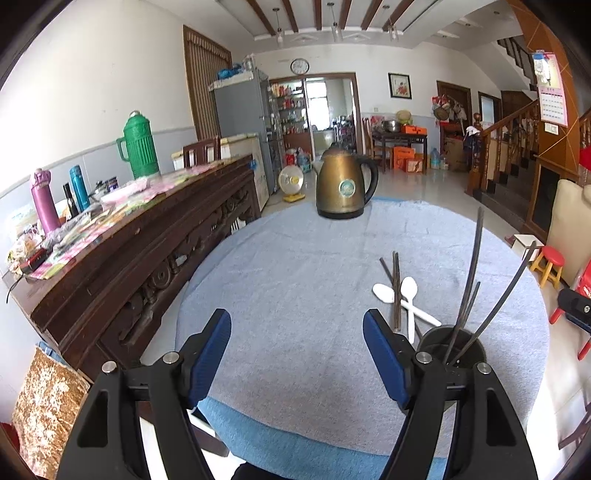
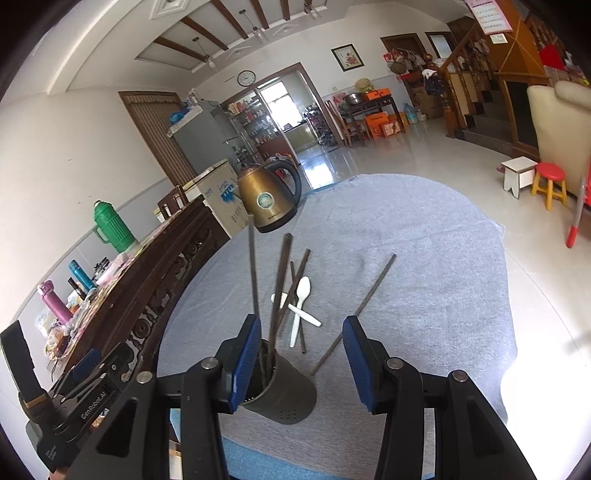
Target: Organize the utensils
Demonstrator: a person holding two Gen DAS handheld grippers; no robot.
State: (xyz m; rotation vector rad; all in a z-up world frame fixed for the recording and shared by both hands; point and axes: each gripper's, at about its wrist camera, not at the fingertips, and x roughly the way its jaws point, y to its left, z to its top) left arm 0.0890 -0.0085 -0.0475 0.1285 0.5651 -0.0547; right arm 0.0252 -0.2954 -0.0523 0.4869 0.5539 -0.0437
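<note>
White walls (image 1: 92, 85) above a pale grey dado; glossy light tile floor (image 2: 424, 147) with window glare. Ceiling with dark wooden beams (image 1: 317, 14) and pendant lamps. Round wall clock (image 1: 299, 66) over a wide doorway (image 1: 325, 110) into a bright, daylit back room with shelves. Grey refrigerator (image 1: 240, 110) left of the doorway. Carved dark wooden sideboard (image 1: 147, 258) along the left wall. Framed picture (image 1: 399, 85) right of the doorway. Wooden staircase (image 1: 509, 147) at right; wall calendar (image 1: 553, 103) near it. Red and yellow stool (image 2: 550, 184) beside a small white stool (image 2: 519, 175).
</note>
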